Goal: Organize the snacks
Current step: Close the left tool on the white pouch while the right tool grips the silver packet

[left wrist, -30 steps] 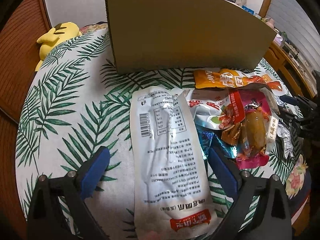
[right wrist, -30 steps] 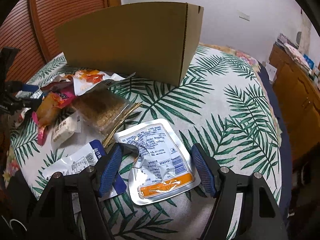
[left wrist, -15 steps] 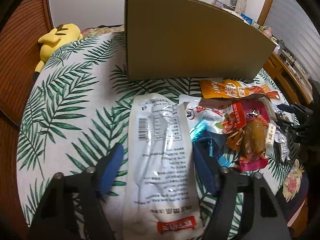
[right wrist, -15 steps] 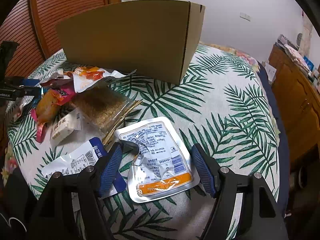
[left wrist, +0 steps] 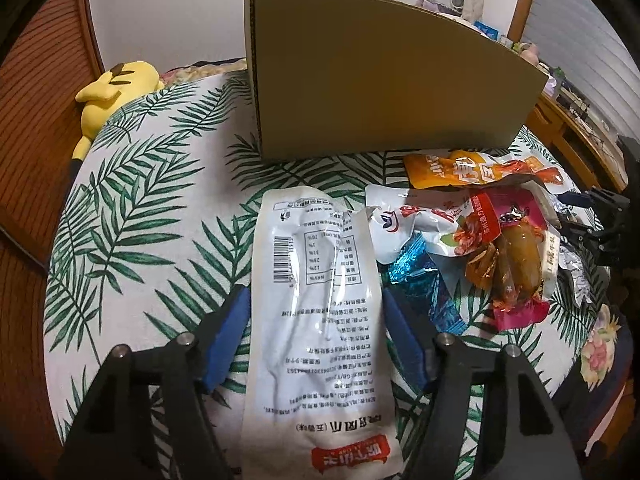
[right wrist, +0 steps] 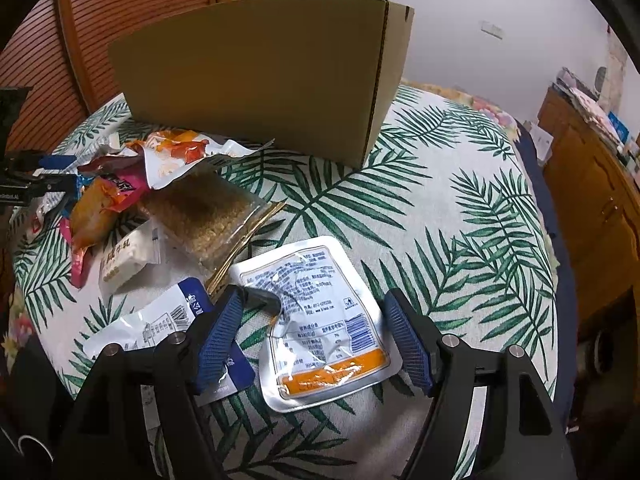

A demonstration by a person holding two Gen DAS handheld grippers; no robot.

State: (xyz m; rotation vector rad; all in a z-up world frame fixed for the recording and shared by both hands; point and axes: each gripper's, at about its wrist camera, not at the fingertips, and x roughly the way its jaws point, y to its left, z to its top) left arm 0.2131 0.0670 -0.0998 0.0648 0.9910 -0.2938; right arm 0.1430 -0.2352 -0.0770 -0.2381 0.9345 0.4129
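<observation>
Left gripper [left wrist: 314, 322] closing on the long white snack pouch [left wrist: 316, 320], blue pads touching both its edges, pouch lying flat and running toward twelve o'clock; right gripper [right wrist: 314, 332] standing wide, straddling the silver pouch with the orange stripe [right wrist: 320, 324], pads not pressing it; lying at nine o'clock of that pouch, a white-and-blue packet [right wrist: 160, 328]; sitting at ten o'clock, a clear bag of brown crumbs [right wrist: 208, 216]; piling up at two o'clock of the left gripper, a heap of mixed snacks [left wrist: 492, 240]; standing upright at twelve o'clock, a cardboard box [left wrist: 380, 80]; resting at ten o'clock on the palm-leaf bed cover [left wrist: 132, 200], a yellow plush toy [left wrist: 108, 96].
</observation>
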